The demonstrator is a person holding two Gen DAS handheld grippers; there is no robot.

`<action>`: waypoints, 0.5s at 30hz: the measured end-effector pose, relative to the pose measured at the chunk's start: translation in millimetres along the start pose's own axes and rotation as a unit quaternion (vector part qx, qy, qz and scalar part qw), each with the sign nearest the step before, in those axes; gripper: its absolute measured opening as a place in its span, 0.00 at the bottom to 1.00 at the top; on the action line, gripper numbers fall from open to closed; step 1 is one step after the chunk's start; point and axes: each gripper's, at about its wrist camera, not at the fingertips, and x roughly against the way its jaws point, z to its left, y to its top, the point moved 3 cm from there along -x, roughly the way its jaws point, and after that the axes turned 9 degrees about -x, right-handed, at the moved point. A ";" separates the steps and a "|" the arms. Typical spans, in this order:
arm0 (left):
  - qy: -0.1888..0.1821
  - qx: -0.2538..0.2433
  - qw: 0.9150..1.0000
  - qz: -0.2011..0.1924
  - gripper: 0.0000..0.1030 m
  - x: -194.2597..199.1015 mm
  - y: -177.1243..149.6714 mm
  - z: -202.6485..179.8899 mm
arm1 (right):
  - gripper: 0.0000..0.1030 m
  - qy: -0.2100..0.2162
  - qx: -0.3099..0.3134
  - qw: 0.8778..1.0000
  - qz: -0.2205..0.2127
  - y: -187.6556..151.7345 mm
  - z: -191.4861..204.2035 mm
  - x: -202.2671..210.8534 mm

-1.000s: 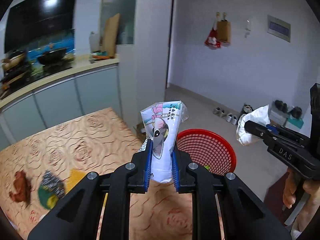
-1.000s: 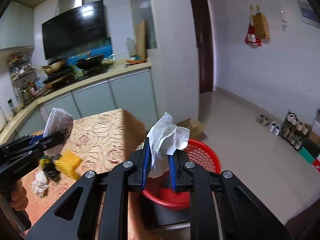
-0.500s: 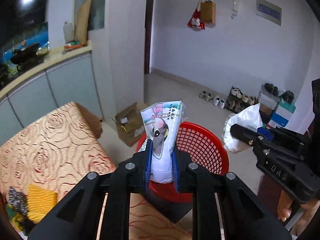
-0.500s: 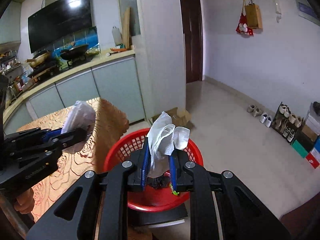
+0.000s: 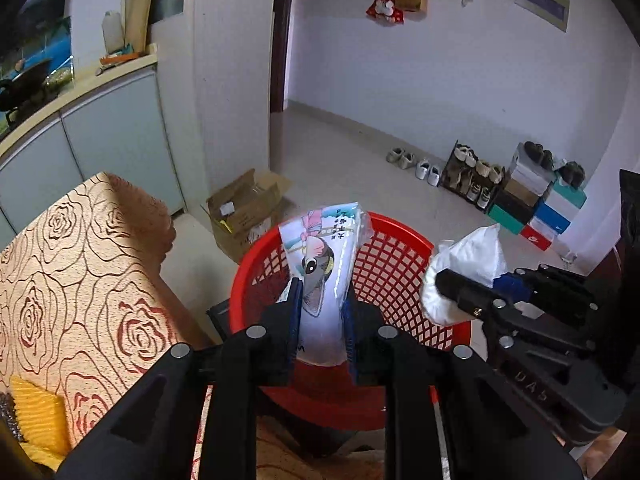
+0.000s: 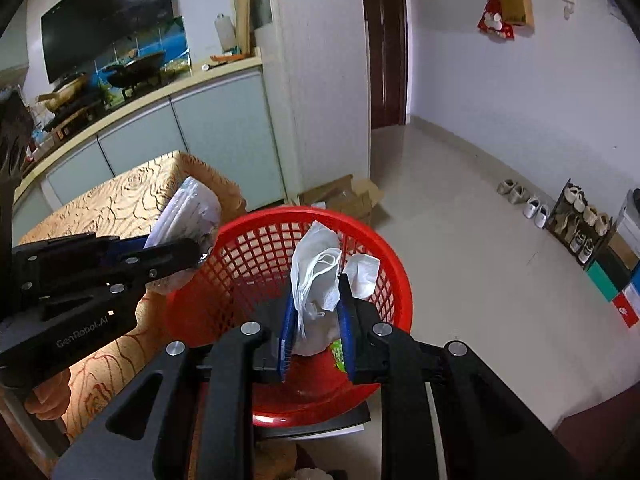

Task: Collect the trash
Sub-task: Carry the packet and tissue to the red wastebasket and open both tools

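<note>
Item: red mesh basket [image 5: 394, 268], lower centre of both views. It sits just off the corner of the rose-patterned bench [image 5: 80, 264], which fills the lower left. Beyond its far rim the tiled floor [image 6: 460, 208] lies open up to the doorway at upper centre. An open cardboard box [image 5: 244, 208] stands beside the basket, between it and the pale cabinets.

Basket contents: a green scrap [image 6: 338, 354] on the bottom; the rest I cannot make out behind my tools.

Left tool [image 5: 322, 320]: jaws narrow and easing apart, pads against a printed cartoon wrapper [image 5: 320, 272] standing upright over the basket's near rim.

Right tool [image 6: 314, 320]: jaws narrow and easing apart, crumpled white tissue [image 6: 316, 280] between the blue pads, over the basket's middle.

Bench, lower left corner of the left view: a yellow piece [image 5: 38, 416] and a dark scrap at the frame edge.

Right side: shoes and stacked shoeboxes [image 5: 532, 204] along the wall.
</note>
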 end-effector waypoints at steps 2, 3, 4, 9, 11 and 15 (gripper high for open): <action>-0.004 0.000 1.000 0.001 0.27 -1.5 -0.7 -0.1 | 0.28 0.001 -0.001 1.000 0.004 -1.9 0.0 -2.1; -0.003 0.001 1.000 0.000 0.33 -1.6 -0.6 0.7 | 0.30 0.001 -0.002 1.000 0.004 -3.3 0.7 -2.3; -0.003 0.001 1.000 -0.002 0.35 -0.7 -0.9 1.6 | 0.36 0.000 -0.001 1.000 0.003 -3.9 0.8 -2.7; 0.003 0.011 1.000 -0.011 0.47 10.1 -0.9 8.3 | 0.48 0.002 -0.008 1.000 -0.002 -6.1 1.2 1.6; 0.008 0.017 1.000 -0.018 0.51 18.2 -1.7 12.5 | 0.49 0.004 -0.009 1.000 -0.004 -7.1 2.1 4.5; 0.021 0.020 0.999 -0.030 0.57 34.3 -3.5 17.3 | 0.49 0.008 -0.010 1.000 -0.012 -8.1 5.6 15.4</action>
